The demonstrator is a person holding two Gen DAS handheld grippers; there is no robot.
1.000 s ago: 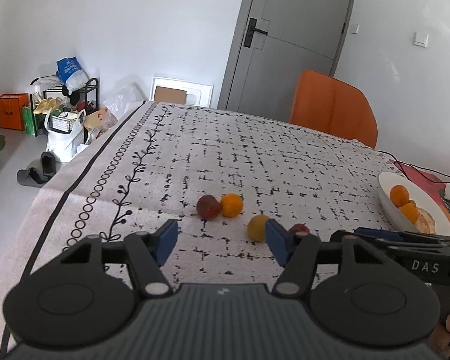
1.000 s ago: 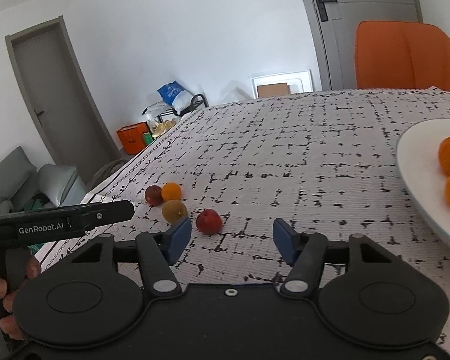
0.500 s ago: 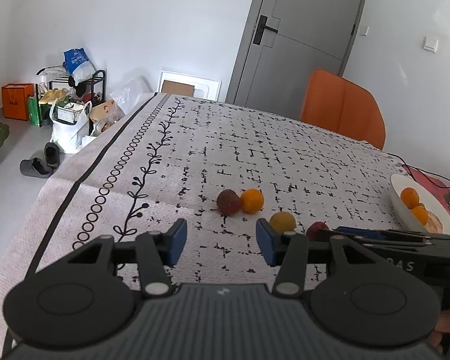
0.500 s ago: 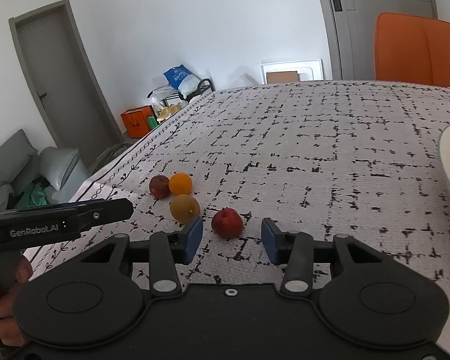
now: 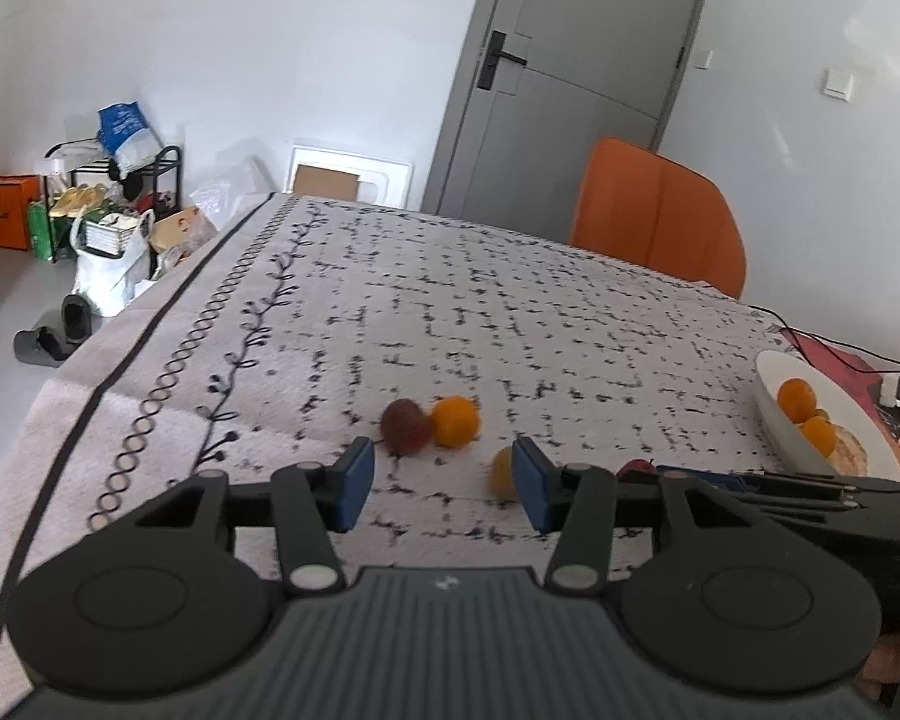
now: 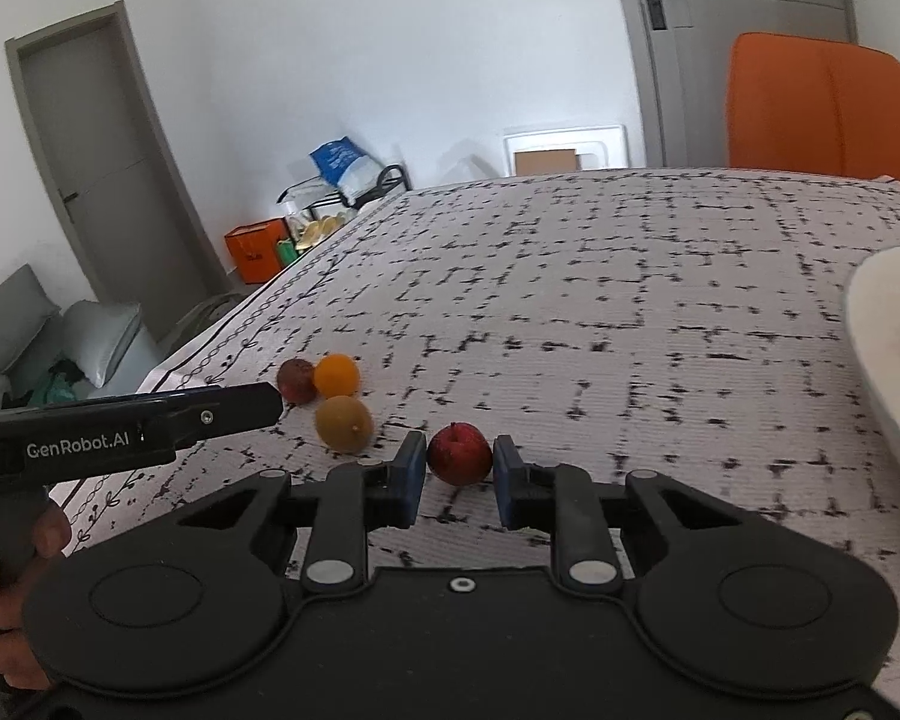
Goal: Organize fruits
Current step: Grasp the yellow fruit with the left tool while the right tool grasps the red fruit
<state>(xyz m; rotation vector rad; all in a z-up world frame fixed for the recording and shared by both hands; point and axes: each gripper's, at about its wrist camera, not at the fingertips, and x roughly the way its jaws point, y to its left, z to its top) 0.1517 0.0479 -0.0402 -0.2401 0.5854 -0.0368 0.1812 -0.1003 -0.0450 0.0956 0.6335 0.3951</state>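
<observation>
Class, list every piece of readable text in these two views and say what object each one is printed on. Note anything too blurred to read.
"GenRobot.AI": white lettering on the side of the black left hand-held gripper, seen in the right wrist view.
Orange box on the floor: a dark mark, too small to read.
Blue bag on the rack: print too blurred to read.

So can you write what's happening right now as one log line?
step: reach red apple | right tool: open, straddling it, no contact seen | left tool: open, empty | plate: two oranges
</observation>
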